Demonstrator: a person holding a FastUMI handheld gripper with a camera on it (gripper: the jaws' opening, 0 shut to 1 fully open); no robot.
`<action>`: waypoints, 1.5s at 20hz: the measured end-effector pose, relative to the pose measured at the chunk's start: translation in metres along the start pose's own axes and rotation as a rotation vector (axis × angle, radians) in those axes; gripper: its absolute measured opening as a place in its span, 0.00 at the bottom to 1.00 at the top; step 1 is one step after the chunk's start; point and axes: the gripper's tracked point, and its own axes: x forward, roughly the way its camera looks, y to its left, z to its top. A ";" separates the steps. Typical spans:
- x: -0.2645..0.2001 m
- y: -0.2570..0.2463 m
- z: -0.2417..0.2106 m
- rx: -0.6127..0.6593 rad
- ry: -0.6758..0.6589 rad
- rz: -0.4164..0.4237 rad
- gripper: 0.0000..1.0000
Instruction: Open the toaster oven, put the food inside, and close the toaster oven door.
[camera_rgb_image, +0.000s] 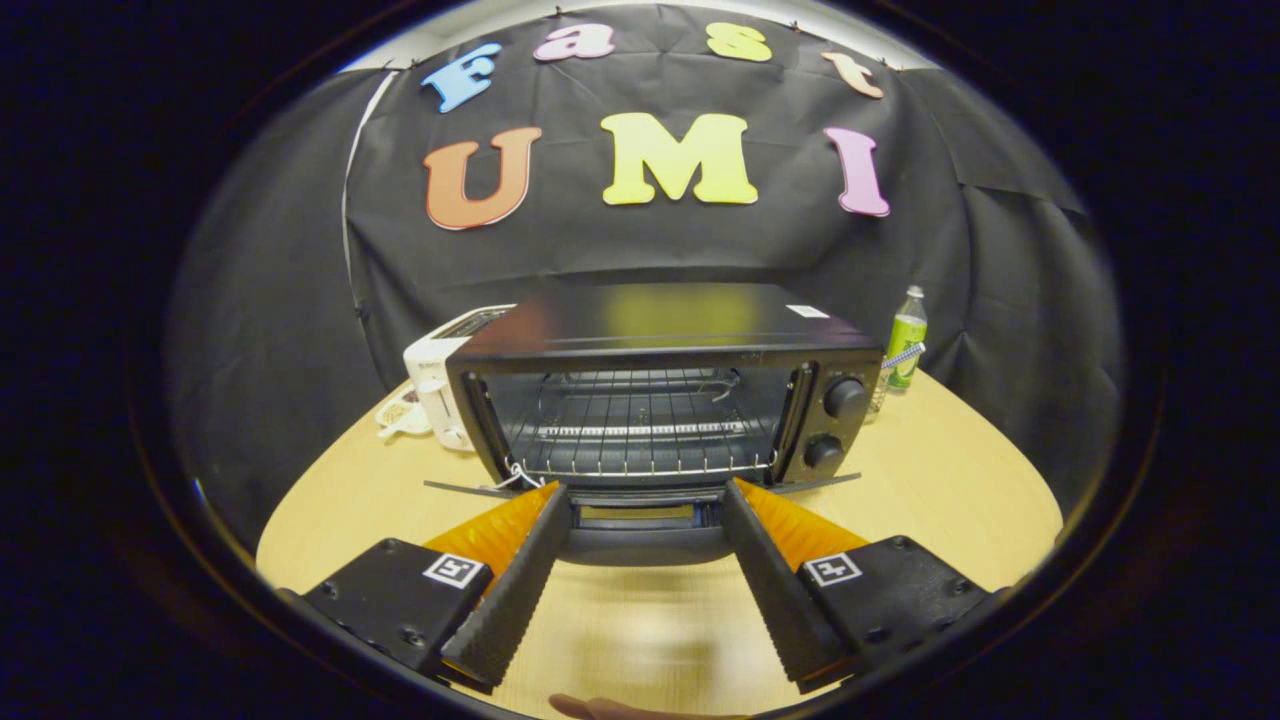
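Black toaster oven (660, 385) stands on the wooden desk (960, 470), glass door (645, 515) dropped open just ahead of the empty, spread hand-held gripper (645, 500); fetch the food next, keeping clear of the door.

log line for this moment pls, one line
toaster oven door down, open | rack bare | tongs open, straddling door edge, gripping nothing | food not loaded

No legible text: illegible white label (808, 311) on toaster oven (660, 385) top, at 2 o'clock corner.
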 end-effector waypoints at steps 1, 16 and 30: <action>-0.002 -0.001 -0.011 -0.003 -0.008 -0.003 1.00; 0.006 -0.008 -0.101 0.001 0.090 0.045 0.98; -0.072 0.104 -0.052 0.337 0.550 0.646 0.90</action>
